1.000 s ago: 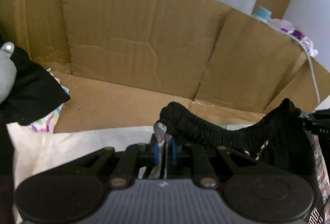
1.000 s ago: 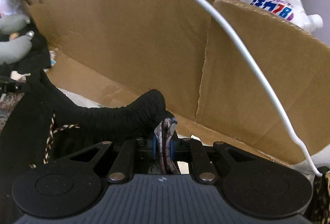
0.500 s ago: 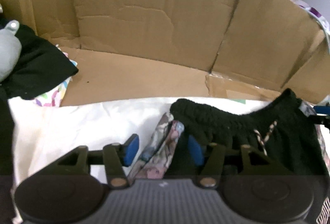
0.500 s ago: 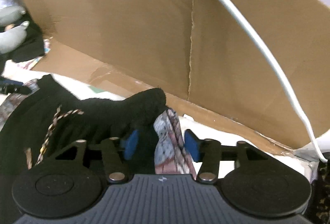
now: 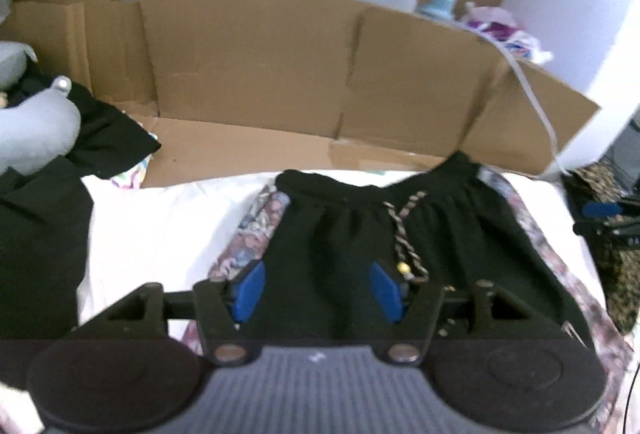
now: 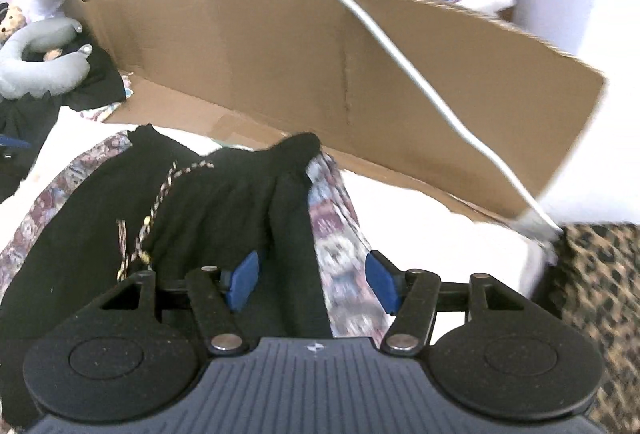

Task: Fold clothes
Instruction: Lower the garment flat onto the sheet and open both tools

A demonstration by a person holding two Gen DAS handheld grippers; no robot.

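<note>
Black drawstring shorts with patterned side panels (image 5: 360, 234) lie flat on white sheet (image 5: 160, 226), waistband toward cardboard wall (image 5: 260, 66). Left gripper (image 5: 318, 292), right gripper (image 6: 312, 280) — jaws opening, nothing pinched. Regrip both side hems evenly — fold square.

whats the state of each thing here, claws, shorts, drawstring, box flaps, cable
left claw: jaws opening, nothing gripped
right claw: jaws opening, nothing gripped
black shorts: lying flat on the white sheet, waistband toward the cardboard
drawstring: loose, lying on the shorts
cardboard box: flattened open, back wall upright
white cable: draped over the cardboard edge
</note>
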